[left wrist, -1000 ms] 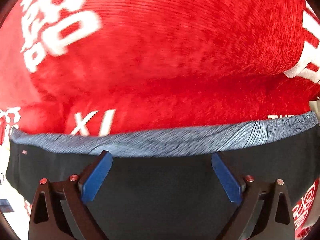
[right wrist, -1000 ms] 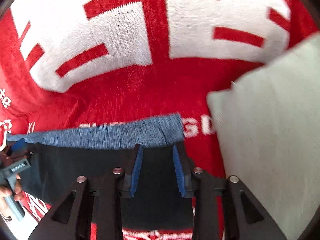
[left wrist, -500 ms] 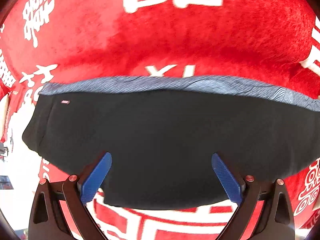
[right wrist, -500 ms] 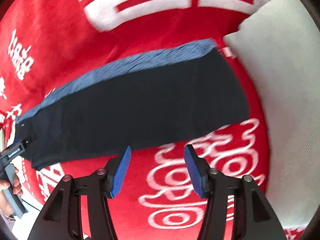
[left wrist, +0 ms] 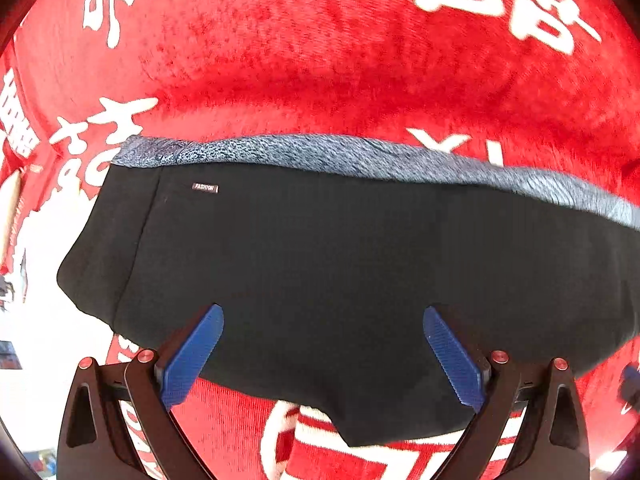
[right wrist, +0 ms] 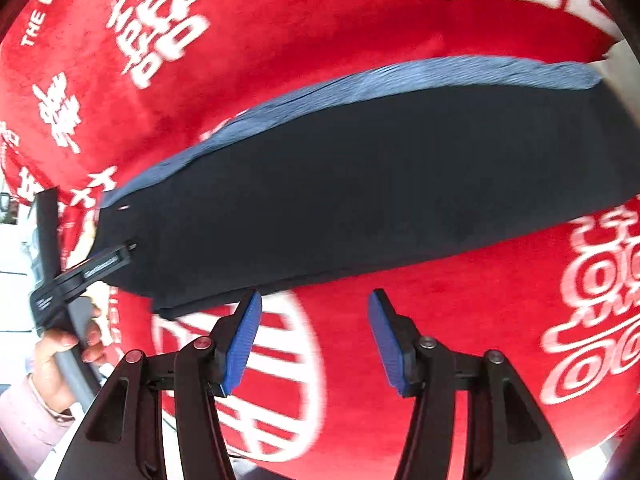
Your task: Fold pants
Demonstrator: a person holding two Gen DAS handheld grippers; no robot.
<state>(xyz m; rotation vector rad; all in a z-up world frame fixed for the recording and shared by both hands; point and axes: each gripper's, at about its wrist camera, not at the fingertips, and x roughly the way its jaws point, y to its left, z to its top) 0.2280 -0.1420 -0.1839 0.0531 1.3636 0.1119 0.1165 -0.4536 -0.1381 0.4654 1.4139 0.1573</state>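
Pants: black folded fabric pants with blue-grey waistband (left wrist: 340, 264), lying across frame centre on red plush blanket with white characters (left wrist: 320, 60).
Left gripper (left wrist: 322, 354): wide open, empty.
Right gripper (right wrist: 314, 338): half open, empty.
Advice: pinch near edge at lower frame, fold evenly toward waistband.

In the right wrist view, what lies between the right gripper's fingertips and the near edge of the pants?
Only red blanket with white print lies between the right gripper and the black pants, in the right wrist view.
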